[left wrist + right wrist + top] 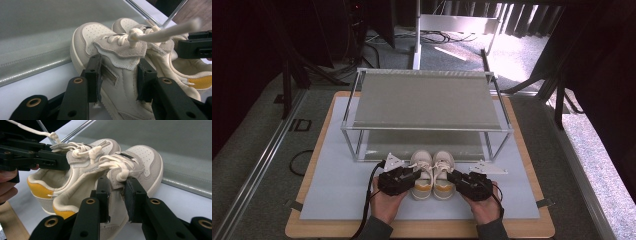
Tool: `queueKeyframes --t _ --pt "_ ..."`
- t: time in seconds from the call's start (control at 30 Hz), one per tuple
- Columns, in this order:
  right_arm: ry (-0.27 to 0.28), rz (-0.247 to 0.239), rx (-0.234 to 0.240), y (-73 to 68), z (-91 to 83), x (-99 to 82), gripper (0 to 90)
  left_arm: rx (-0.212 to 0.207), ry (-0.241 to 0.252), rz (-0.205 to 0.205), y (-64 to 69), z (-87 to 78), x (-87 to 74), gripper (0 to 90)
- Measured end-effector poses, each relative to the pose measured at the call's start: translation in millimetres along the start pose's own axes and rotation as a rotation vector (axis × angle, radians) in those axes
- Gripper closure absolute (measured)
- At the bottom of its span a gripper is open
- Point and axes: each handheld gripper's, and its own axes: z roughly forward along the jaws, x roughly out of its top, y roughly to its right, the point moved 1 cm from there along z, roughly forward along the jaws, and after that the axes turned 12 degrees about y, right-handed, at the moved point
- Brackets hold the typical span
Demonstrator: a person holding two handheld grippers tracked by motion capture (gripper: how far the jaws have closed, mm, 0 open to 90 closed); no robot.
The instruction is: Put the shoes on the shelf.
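Two cream sneakers with yellow heels stand side by side on a white mat (337, 185), toes toward a metal rack. My left gripper (409, 175) (119, 62) is shut on the left shoe (422, 176) (120, 82), its jaws clamping the outer side wall and grey tongue. My right gripper (453, 176) (118, 181) is shut on the right shoe (443, 172) (142, 160), pinching its tongue and inner wall just below the knotted laces. The left shoe (62, 177) and left gripper (37, 157) also appear in the right gripper view. A loose lace (170, 30) trails off to the upper right.
A two-shelf metal rack (427, 127) with grey shelves stands just beyond the shoes' toes; its lower shelf is level with them. The mat lies on a wooden tabletop (312, 227). Cables and stand legs lie on the floor behind.
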Motion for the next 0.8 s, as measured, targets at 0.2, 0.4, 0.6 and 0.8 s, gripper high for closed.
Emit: queueKeyframes --t 0.2,0.4,0.6,0.8 --pt "0.002 0.001 -0.007 2.8 2.2 1.0 74.8 0.009 0.007 -0.002 -0.4 4.8 2.7 61.6" --pt "0.015 0.003 -0.01 7.4 4.6 4.3 74.8 0.013 0.014 0.0 -1.1 8.8 5.8 61.6" --pt "0.02 -0.006 -0.013 9.9 5.7 8.8 74.8 0.016 0.025 -0.003 -1.6 11.8 9.0 61.8" --pt "0.035 0.006 -0.021 15.5 10.5 12.2 74.8 0.028 0.035 -0.005 -4.6 19.2 13.9 61.9"
